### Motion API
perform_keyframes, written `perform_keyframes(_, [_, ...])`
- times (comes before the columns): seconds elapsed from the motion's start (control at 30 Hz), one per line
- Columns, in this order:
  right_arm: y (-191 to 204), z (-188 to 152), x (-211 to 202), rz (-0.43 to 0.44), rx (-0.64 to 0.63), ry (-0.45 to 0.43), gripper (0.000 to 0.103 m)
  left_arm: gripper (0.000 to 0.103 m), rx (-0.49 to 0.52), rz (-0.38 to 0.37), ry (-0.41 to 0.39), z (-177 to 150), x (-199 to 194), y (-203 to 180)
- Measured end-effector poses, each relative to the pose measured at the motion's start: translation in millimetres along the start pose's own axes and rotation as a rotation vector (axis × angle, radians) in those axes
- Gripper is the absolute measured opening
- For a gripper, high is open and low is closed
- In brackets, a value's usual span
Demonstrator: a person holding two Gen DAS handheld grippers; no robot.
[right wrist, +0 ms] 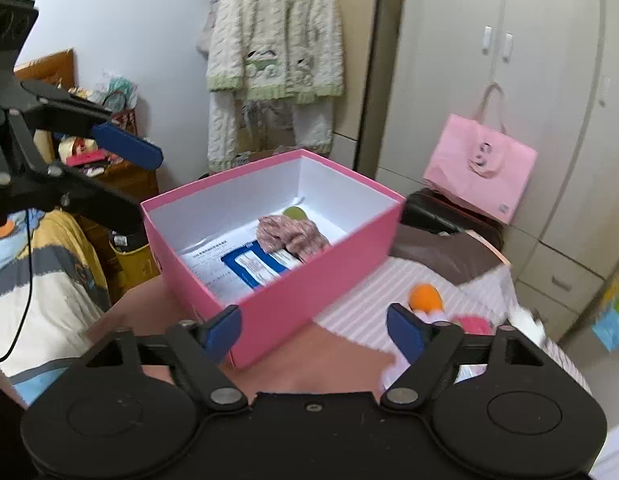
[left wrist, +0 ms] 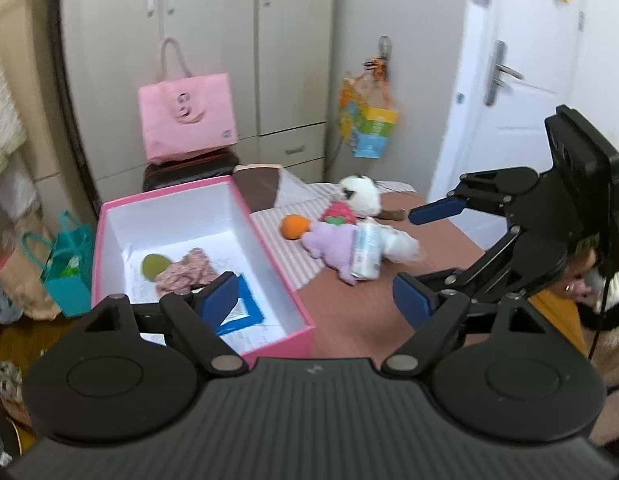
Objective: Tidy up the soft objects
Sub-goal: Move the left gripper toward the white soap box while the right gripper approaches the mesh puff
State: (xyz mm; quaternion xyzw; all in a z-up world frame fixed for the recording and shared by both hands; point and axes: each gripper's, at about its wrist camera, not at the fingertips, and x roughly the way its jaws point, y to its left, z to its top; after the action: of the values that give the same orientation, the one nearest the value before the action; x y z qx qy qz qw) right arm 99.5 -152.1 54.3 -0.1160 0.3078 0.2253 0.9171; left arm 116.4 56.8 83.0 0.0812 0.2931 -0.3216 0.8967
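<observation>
1. Blue-padded jaws of the left gripper [left wrist: 315,300] stand wide apart with nothing between them, hovering over the near end of the pink box [left wrist: 269,248] and the brown worktop [left wrist: 357,320].
2. Jaws of the right gripper [right wrist: 314,330] are likewise spread and grasp nothing, poised above the worktop just beside the box's near corner.
3. Inside the box lie a crumpled pink floral cloth [left wrist: 185,274], a green oval piece [left wrist: 154,266] touching it, a blue-edged packet [right wrist: 261,266] and printed paper.
4. On the striped cloth [left wrist: 281,248] right of the box sits a cluster of soft things: an orange ball [left wrist: 294,226], a lilac plush [left wrist: 329,242], a red-pink plush [left wrist: 338,213], a white plush [left wrist: 361,192] and a small wrapped pack [left wrist: 365,254] leaning on the lilac one.
5. A pink tote bag [left wrist: 187,116] stands behind the box on a dark case.
</observation>
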Motion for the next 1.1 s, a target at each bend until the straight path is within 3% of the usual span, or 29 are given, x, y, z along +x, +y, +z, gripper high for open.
perform_keyframes(0.27, [-21, -45, -44, -0.077, 0.064, 0.002, 0.087, 0.087, 0.068, -0.060, 0.003, -10, 7, -40])
perform_keyframes(0.47, [-39, -73, -50, -0.103, 0.107, -0.003, 0.087, 0.087, 0.063, -0.104, 0.052, -13, 35, -58])
perform_keyframes(0.6, [-53, -88, -43, -0.106, 0.128, 0.006, 0.087, 0.085, 0.044, -0.094, 0.068, -18, 58, -67])
perform_keyframes(0.83, [-74, -109, -12, -0.125, 0.104, 0.028, 0.087, 0.085, 0.115, -0.036, 0.055, -25, 94, -88])
perform_keyframes(1.1, [-104, -126, 25, -0.120, 0.092, -0.028, 0.087, 0.084, 0.071, -0.062, 0.091, -15, 147, -96])
